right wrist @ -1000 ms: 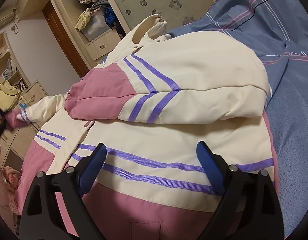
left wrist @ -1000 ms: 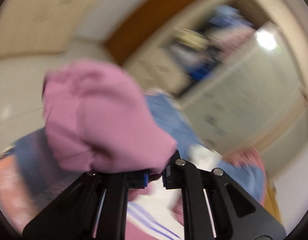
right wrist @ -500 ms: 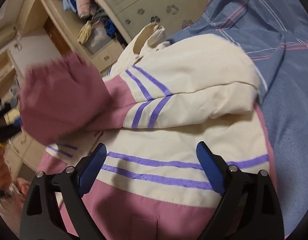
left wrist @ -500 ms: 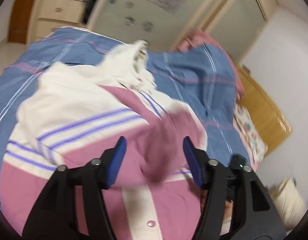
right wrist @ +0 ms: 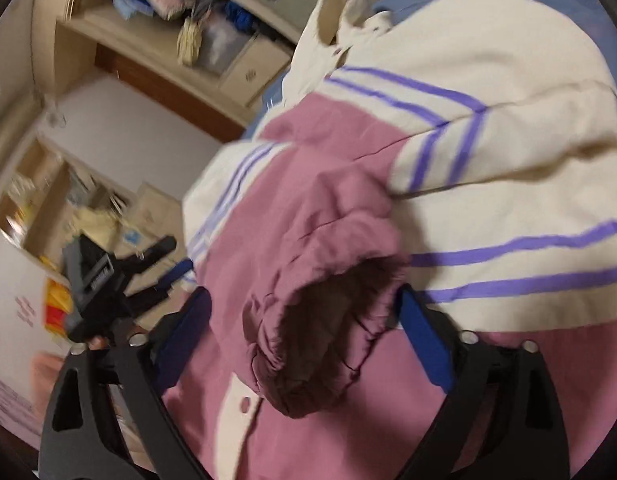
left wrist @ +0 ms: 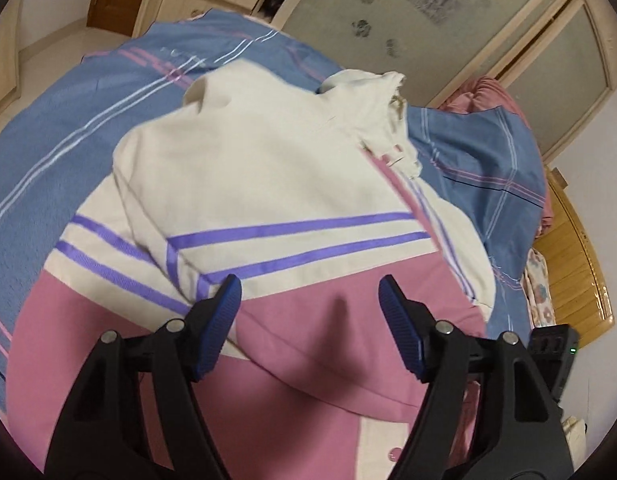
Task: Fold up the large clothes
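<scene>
We have the jacket spread on the bed, whose blue plaid cover shows around it, collar toward the far wardrobe. It lies flat, we judge, so that each fold can be laid down and pressed in place without the padded fabric sliding. Both sleeves now rest crossed over the chest, cream and pink panels stacked, which narrows the garment before any lengthwise fold.

Our left claw hovers just above the pink sleeve panel, jaws wide and holding nothing, pointing along the jacket toward the collar and tilted down at the cloth. In the right wrist view it shows again, off to the side of the jacket.

Our right claw is also wide apart and grips nothing. The gathered pink cuff sits between its fingers, its dark opening facing the camera; whether the pads touch it we cannot tell. The claw is angled low over the jacket's hem, near the snap placket.

The next step likely calls for taking the hem with both claws.
</scene>
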`<move>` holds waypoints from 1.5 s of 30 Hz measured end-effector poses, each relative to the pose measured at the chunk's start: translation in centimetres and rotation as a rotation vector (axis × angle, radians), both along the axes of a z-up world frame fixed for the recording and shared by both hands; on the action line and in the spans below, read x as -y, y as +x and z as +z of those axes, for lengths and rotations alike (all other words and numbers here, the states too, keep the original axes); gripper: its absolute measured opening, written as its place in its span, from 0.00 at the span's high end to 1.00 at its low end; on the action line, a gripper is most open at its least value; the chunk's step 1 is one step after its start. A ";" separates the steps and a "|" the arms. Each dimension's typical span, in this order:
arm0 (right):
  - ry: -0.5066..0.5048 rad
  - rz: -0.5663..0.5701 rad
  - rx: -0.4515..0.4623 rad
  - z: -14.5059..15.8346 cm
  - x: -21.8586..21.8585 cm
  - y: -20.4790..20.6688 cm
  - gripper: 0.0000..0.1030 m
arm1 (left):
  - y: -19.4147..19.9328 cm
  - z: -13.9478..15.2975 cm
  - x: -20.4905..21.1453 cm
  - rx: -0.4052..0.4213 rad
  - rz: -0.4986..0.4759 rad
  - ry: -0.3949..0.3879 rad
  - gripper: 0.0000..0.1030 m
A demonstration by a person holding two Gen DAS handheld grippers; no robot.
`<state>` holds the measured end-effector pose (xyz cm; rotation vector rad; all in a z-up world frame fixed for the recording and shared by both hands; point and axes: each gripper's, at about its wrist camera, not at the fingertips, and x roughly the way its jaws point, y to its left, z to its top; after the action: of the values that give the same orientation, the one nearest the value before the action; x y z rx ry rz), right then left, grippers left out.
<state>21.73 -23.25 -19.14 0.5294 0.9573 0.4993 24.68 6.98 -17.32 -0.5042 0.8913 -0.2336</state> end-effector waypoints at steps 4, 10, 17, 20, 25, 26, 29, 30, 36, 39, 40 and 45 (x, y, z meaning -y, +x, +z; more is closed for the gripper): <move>-0.104 0.052 0.074 2.9 -2.5 1.6 0.83 | 0.1 -1.3 -1.5 -0.011 0.036 -0.013 0.26; -0.198 -0.032 0.350 10.5 -2.5 7.5 0.84 | 1.2 -1.3 -2.5 0.004 0.148 0.022 0.22; -0.331 -0.111 0.079 3.7 0.7 14.7 0.41 | 4.0 -2.2 -3.4 -0.015 0.198 0.008 0.21; -0.284 -0.127 0.064 1.1 3.2 13.1 0.35 | 3.6 -2.7 -4.4 -0.027 0.191 -0.016 0.21; -0.242 -0.344 0.211 4.4 7.0 8.6 0.32 | 0.8 1.2 -7.2 0.112 0.285 0.002 0.21; -0.240 -0.368 0.257 5.1 7.0 7.7 0.32 | 0.5 2.0 -7.7 0.137 0.294 -0.009 0.21; -0.151 -0.289 0.343 7.1 5.8 6.8 0.32 | 1.6 3.2 -7.8 0.154 0.263 -0.063 0.21; -0.127 -0.225 0.339 7.4 4.7 7.1 0.32 | 2.3 3.4 -7.4 0.163 0.251 -0.088 0.21; -0.215 -0.046 0.161 3.1 -2.4 10.6 0.43 | 10.3 1.9 -4.2 0.101 0.123 -0.235 0.21; -0.263 -0.073 0.098 -0.3 -2.4 11.4 0.57 | 14.2 -1.3 -5.7 -0.028 0.212 -0.022 0.61; -0.271 -0.084 0.105 -0.6 -2.2 11.2 0.61 | 15.0 -2.5 -6.6 -0.073 0.219 0.006 0.76; -0.296 -0.096 0.124 -1.8 -2.5 10.6 0.64 | 14.5 -3.9 -10.4 -0.107 0.261 -0.096 0.97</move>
<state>32.35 -20.75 -20.94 0.2725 0.8645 0.2935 39.19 17.35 -21.22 -0.7210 0.9113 -0.0114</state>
